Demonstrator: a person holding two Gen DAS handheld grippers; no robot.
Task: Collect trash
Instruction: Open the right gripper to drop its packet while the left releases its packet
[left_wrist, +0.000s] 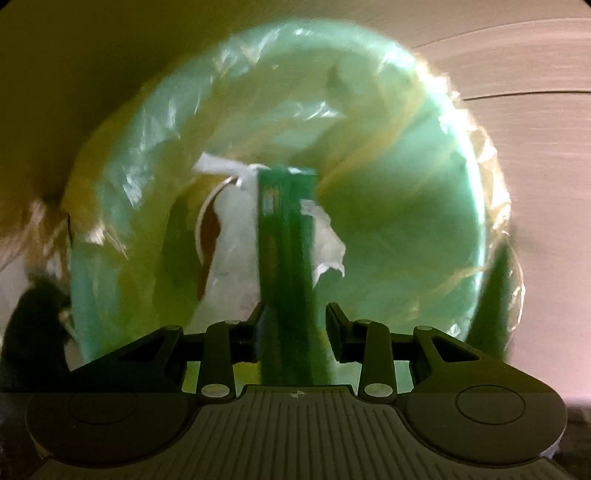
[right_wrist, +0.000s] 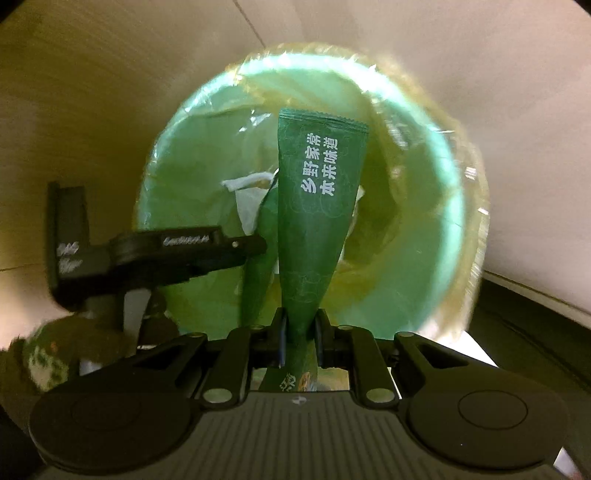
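Observation:
A green bin (left_wrist: 406, 192) lined with a clear plastic bag fills both views, seen from above; it also shows in the right wrist view (right_wrist: 417, 236). White tissue (left_wrist: 229, 236) and a brown-stained paper piece lie inside. My left gripper (left_wrist: 295, 317) is open over the bin's mouth, with a green wrapper (left_wrist: 288, 251) between its fingers, blurred; the right finger stands apart from it. My right gripper (right_wrist: 301, 325) is shut on a green wrapper with white Chinese characters (right_wrist: 317, 192), held above the bin. The left gripper's finger (right_wrist: 207, 247) shows at left in the right wrist view.
Pale wood-grain floor (left_wrist: 535, 110) surrounds the bin. A dark object (left_wrist: 33, 325) sits at the left edge in the left wrist view. A dark strip (right_wrist: 524, 317) runs along the right in the right wrist view.

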